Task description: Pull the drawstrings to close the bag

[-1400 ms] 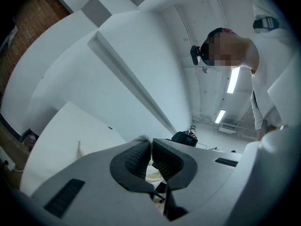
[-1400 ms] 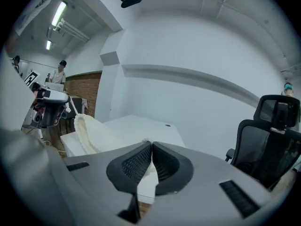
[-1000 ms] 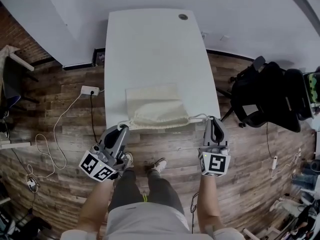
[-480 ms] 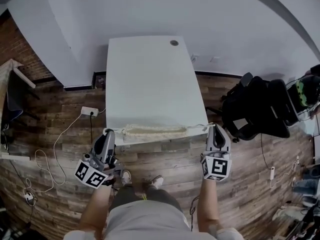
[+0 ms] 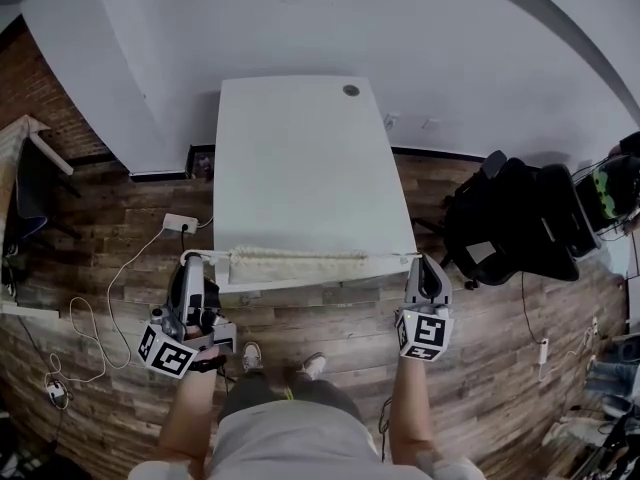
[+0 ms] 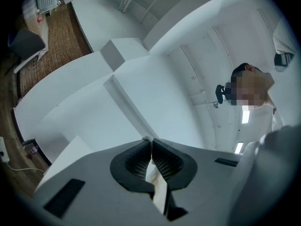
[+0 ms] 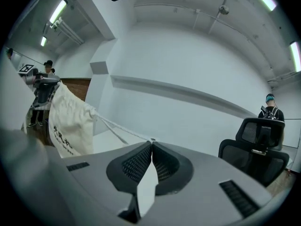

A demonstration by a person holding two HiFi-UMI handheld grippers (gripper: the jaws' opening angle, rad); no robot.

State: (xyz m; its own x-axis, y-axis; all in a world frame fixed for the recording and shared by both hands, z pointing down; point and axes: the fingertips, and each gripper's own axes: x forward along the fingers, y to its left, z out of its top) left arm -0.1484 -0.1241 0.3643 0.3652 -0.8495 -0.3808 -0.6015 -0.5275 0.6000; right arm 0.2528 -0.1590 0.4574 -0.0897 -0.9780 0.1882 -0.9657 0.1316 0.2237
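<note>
A brown wood-plank floor [image 5: 300, 323] fills the lower half of the head view, with a plain white wall above it. At the centre of the frame stands a white rectangular tabletop [image 5: 300, 168]. A black office chair [image 5: 520, 228] sits at the right edge, and it also shows at the lower right of the right gripper view [image 7: 259, 142].

A cream cloth drawstring bag [image 5: 295, 265] stretches as a narrow band across the near edge of the tabletop, just below the middle of the frame. In the right gripper view the bag [image 7: 66, 121] hangs at the left, its mouth gathered and dark print on its side.

The left hand-held gripper [image 5: 190, 263] is at the band's left end and the right hand-held gripper [image 5: 427, 262] at its right end.

Two white drawstrings [image 7: 117, 130] run taut from the bag's mouth to the right hand-held gripper [image 7: 151, 145], whose jaws are pressed together on them. The left hand-held gripper [image 6: 151, 142] has its jaws clamped on a pale cord end that pokes out at their tips.

A white socket strip [image 5: 180, 222] lies on the floor at the left.
</note>
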